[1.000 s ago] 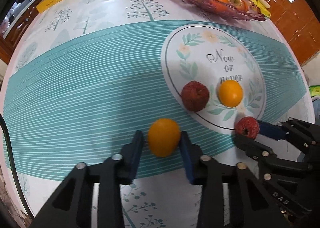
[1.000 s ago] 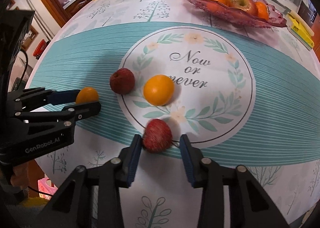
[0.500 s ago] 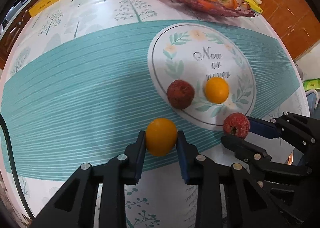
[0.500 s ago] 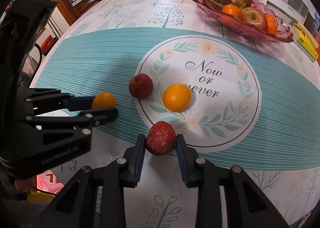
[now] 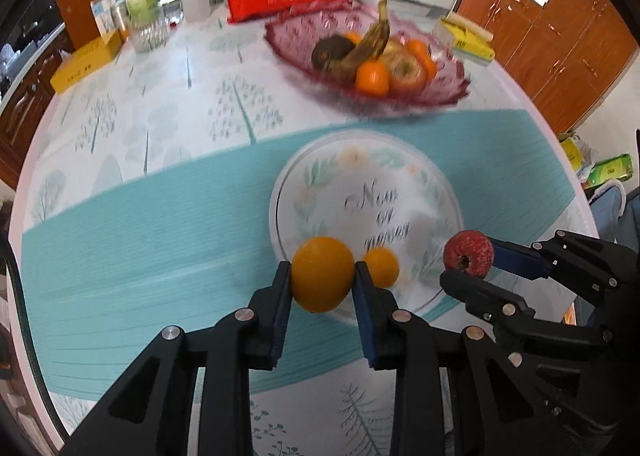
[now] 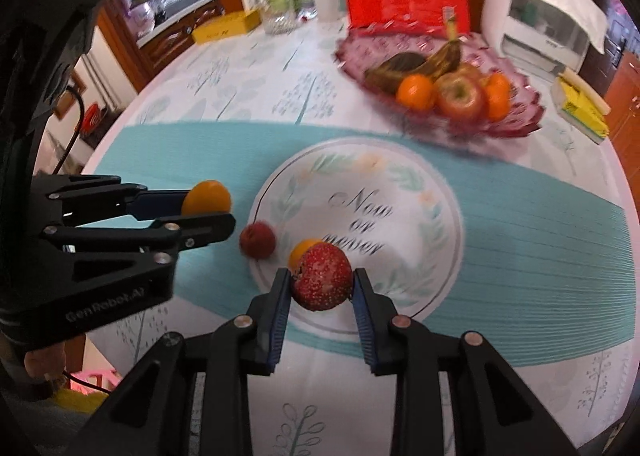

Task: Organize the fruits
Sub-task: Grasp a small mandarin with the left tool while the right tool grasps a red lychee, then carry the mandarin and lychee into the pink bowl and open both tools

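Note:
My left gripper (image 5: 322,284) is shut on an orange (image 5: 322,274) and holds it above the tablecloth; in the right wrist view the same orange (image 6: 206,198) shows in that gripper (image 6: 208,212) at the left. My right gripper (image 6: 322,288) is shut on a speckled red fruit (image 6: 322,282), also lifted; the left wrist view has this red fruit (image 5: 468,259) at the right. A second orange (image 5: 382,267) lies on the round printed patch of the cloth, partly hidden in the right wrist view. A dark red fruit (image 6: 258,240) lies at the patch's left edge.
A purple glass fruit dish (image 6: 516,128) at the far right holds bananas, oranges and an apple. Behind it are a red packet (image 6: 404,0), bottles, a yellow box (image 6: 224,28) and a white appliance (image 6: 540,24). Wooden cabinets (image 5: 560,56) stand beyond the round table.
Both grippers closed on their fruits and rose off the table. The views now look farther across the table toward the fruit dish.

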The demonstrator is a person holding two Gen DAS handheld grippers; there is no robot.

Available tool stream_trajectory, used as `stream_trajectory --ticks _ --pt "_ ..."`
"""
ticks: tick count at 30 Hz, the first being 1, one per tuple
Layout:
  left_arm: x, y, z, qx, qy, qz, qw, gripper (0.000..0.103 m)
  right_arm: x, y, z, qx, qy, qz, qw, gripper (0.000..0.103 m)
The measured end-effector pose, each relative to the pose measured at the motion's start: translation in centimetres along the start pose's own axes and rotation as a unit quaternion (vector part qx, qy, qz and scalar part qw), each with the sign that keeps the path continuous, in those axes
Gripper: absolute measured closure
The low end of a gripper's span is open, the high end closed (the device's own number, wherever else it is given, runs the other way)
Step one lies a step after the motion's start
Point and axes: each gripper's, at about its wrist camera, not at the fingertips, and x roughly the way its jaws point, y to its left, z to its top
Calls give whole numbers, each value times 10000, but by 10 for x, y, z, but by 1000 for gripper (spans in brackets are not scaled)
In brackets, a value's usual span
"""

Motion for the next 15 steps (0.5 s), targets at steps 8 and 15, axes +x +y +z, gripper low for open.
stream_trajectory --ticks 8,15 --pt "-31 -12 53 197 -303 358 9987 75 -41 -34 38 214 -499 -154 9984 72" --pt "-62 -18 110 371 -862 573 9939 75 -86 -64 89 109 -1083 -472 9929 72"
